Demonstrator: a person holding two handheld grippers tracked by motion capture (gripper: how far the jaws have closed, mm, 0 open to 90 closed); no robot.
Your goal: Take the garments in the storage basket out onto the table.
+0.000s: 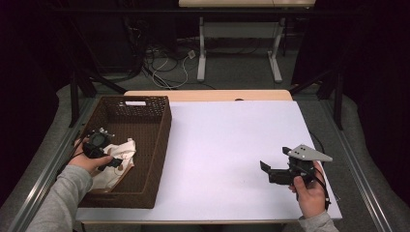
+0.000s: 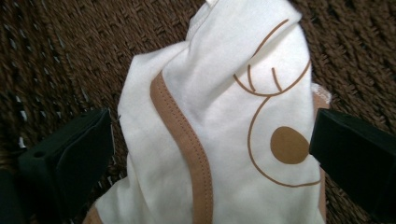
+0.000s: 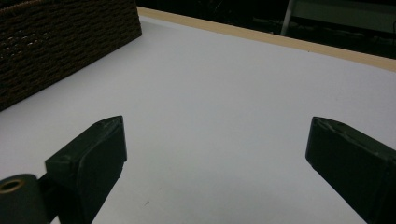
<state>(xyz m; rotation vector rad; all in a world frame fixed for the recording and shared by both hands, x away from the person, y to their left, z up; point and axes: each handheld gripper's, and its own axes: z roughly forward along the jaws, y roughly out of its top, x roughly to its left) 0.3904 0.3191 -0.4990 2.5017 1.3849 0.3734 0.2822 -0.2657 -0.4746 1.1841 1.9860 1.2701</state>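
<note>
Two black jaws of the left gripper (image 2: 210, 140) spread wide, straddling a white cloth (image 2: 219, 126) without pinching it; fabric bunched up between them, touching neither pad firmly as far as can be told. Cream cotton with tan trim and a tan line drawing, crumpled on the floor of the brown woven basket (image 1: 159, 145) at the near left of the table (image 1: 232, 145). Likely light, soft, limp: no stiffness to lever against, apt to sag and drag on the weave when lifted. Best taken at the raised fold along the stitched tan band, thicker and less likely to slip than a single layer. Farther out, the right gripper (image 1: 271, 170) held low over the bare white surface at the near right, released, nothing between its jaws, well apart from the basket.
</note>
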